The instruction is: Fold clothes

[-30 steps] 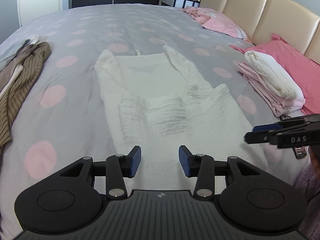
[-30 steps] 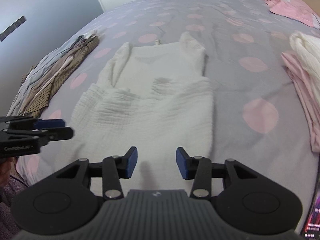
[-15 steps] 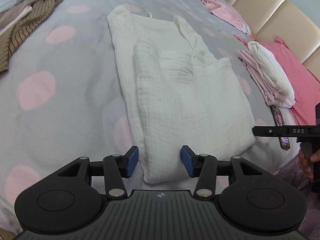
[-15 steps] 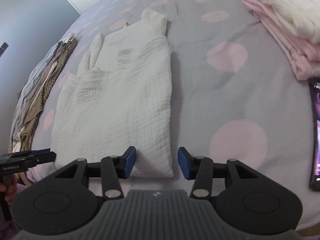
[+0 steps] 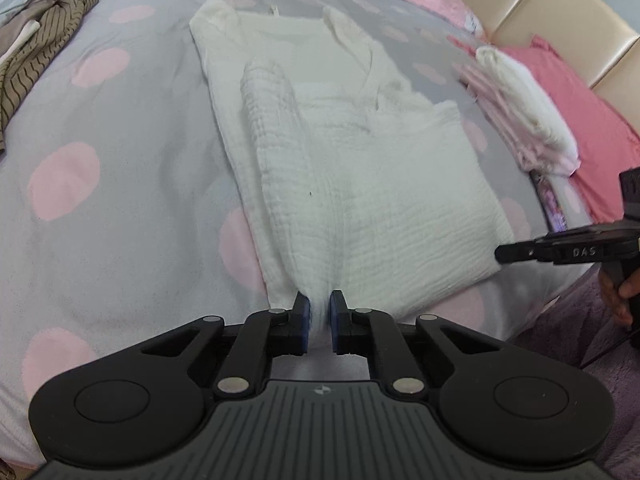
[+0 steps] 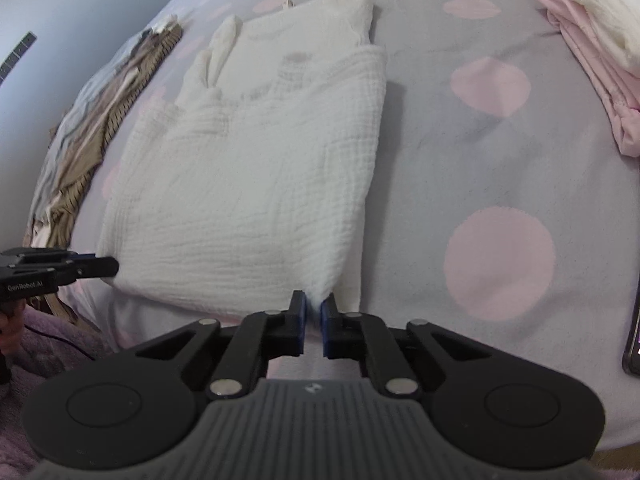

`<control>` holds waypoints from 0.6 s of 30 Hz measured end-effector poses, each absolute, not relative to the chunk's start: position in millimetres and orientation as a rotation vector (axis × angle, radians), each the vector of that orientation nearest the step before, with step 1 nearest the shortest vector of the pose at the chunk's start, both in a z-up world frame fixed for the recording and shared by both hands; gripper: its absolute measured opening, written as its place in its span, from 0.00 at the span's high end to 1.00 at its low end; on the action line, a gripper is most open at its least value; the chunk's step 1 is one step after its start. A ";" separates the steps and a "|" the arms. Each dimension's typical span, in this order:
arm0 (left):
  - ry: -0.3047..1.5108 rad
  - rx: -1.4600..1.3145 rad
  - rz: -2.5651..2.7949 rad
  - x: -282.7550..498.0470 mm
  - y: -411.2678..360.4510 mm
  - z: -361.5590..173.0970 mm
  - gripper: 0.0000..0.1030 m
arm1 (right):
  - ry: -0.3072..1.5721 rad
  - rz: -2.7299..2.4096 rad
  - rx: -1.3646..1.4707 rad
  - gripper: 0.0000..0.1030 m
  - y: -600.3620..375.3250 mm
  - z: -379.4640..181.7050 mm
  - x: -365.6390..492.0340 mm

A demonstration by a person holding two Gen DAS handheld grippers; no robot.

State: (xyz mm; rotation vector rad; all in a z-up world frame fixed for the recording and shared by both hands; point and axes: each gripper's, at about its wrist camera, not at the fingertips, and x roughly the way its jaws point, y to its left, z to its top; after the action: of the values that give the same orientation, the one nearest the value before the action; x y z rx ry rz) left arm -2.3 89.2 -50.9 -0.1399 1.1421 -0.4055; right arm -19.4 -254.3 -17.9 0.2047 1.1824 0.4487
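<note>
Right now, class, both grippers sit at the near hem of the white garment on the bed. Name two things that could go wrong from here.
1. The left gripper is closing on a small bunch of the white garment; the hem might slip out when lifted.
2. The right gripper pinches near the corner, so the folded-in sleeves could flop open.

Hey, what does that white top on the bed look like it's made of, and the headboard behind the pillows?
White top: probably crinkled cotton gauze, matte; fine wavy ridges cover it. Headboard: likely cream leather or faux leather; smooth padded panels with a soft sheen.
</note>
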 end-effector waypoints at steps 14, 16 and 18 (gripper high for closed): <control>1.067 -0.153 -0.309 1.3 100.2 -31.9 0.59 | 1.089 0.356 0.166 0.63 -260.7 2.3 -17.2; 1.044 -0.158 -0.295 6.8 101.9 -25.8 0.59 | 1.066 0.327 0.155 0.63 -261.0 7.5 -12.1; 1.024 -0.143 -0.283 14.7 99.0 -20.7 0.59 | 1.040 0.313 0.138 0.63 -258.3 12.4 -7.7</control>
State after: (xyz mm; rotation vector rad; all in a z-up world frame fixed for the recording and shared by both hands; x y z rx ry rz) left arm 14.7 99.0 -20.7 -0.1429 1.0237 -0.2832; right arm -7.7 -258.3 12.4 0.1385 1.0404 0.3129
